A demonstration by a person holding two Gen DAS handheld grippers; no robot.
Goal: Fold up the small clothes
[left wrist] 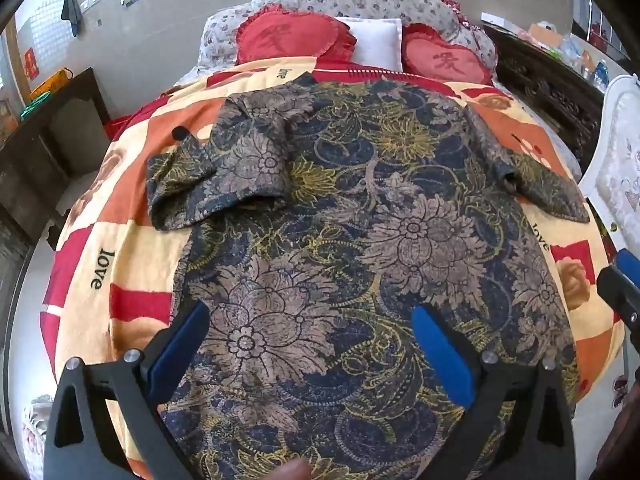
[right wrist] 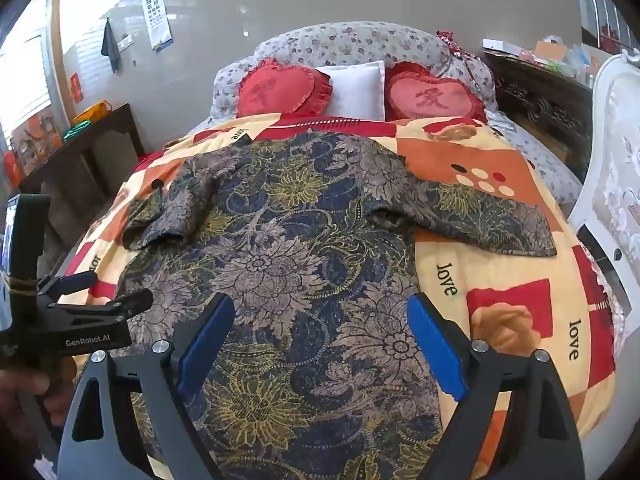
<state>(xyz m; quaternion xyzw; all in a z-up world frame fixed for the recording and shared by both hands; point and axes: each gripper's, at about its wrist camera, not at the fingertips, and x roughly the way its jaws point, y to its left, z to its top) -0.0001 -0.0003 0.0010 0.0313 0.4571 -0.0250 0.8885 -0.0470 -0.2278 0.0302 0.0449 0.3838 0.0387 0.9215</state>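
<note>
**Floral shirt laid flat on the bed, both claws wide and empty**

Hidden stuff first: the near hem of the short-sleeved floral shirt (left wrist: 340, 240) runs off the bottom of both views, so I can't see how it ends. Its collar end at the far side is hard to make out. The left sleeve (left wrist: 208, 184) is bunched and folded over on itself, with a dark shadow under its edge, while the right sleeve (right wrist: 492, 220) lies spread flat out to the side. A bit of a finger (left wrist: 294, 472) pokes in at the bottom of the left view, blurry.

The shirt lies back-up, spread over a quilt (left wrist: 132, 248). The fabric looks thin and slightly crinkled, navy with big tan blossoms and mustard-yellow leafy scrolls. The quilt is patchwork blocks of red, orange and cream with rose prints.

Left gripper (left wrist: 312, 344): blue pads spread far apart above the lower part of the shirt, pinching nothing. Right gripper (right wrist: 320, 336): same deal, jaws gaping, nothing between them but air.

Readable writing: "love" printed repeatedly on the quilt, "GenRobot.AI" on the black body of the left gripper as seen from the right camera. Two red heart-shaped frilly cushions (right wrist: 284, 92) each carry a Chinese character, flanking a white pillow (right wrist: 356, 88). An eye chart (right wrist: 158, 16) hangs on the wall, too small to read.
</note>
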